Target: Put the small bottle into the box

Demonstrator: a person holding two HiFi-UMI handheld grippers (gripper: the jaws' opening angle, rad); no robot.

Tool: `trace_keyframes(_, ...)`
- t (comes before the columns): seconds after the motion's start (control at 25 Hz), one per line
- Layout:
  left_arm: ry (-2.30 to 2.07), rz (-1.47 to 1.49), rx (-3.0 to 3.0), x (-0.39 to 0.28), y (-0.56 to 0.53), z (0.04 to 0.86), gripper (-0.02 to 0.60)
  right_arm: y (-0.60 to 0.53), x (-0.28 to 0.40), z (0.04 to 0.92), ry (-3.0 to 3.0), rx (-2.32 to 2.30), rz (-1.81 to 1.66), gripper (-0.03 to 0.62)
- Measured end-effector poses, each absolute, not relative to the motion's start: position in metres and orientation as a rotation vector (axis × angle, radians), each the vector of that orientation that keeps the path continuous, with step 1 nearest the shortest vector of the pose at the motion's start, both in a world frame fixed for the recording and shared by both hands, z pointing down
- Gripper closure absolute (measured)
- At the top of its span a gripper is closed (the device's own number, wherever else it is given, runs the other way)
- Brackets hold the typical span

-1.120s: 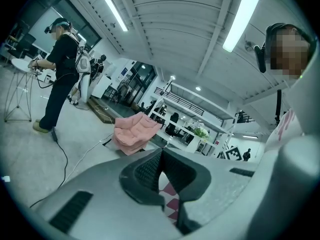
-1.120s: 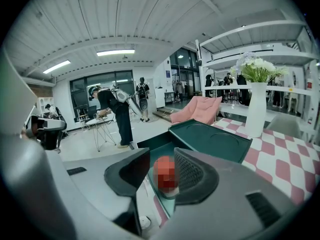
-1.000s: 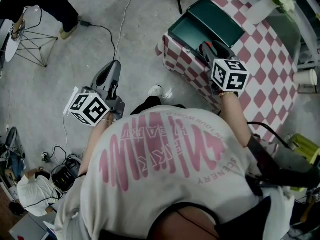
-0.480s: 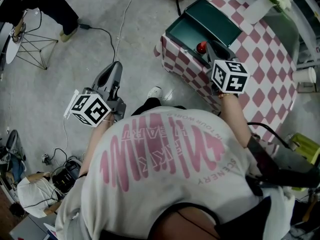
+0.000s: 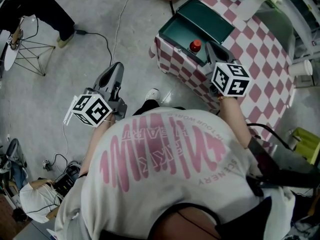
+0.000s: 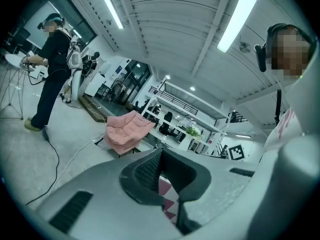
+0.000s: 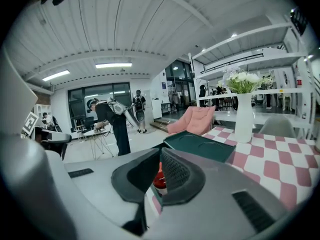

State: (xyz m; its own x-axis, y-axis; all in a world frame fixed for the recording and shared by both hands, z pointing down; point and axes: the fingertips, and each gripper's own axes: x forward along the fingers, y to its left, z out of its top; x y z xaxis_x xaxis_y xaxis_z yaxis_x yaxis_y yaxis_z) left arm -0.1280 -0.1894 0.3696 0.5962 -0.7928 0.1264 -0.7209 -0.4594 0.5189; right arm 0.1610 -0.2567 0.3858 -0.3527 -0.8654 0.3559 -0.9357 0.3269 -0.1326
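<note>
Small bottle (image 5: 195, 45), red cap: stands inside the green box (image 5: 175, 34) on the checked table (image 5: 260, 59). Right gripper (image 7: 159, 156): jaws just closed together, empty, just beside the box. Left gripper (image 6: 161, 151): jaws together, empty, over the floor (image 5: 135, 49).

Long ceiling strip lights (image 6: 235, 16) give bright, even light with a cool teal cast, and shadows on the floor (image 5: 50, 84) stay soft. Both gripper views bend strongly toward dark, rounded corners (fisheye distortion), with the nearest surfaces slightly blurred.
</note>
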Motion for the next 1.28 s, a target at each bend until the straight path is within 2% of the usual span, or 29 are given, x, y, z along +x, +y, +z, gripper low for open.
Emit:
trace_keyframes(0.48, -1.086, -0.163, 2.347, -0.086, -0.183, 0.368, 0.574, -0.220, 0.201, 0.386, -2.272, 1.725, 0.447, 0.577)
trace_keyframes(1.28, -0.894, -0.096, 2.362, 0.004, -0.148, 0.395, 0.574, -0.129, 0.292, 0.423, -2.111, 1.883, 0.623, 0.580)
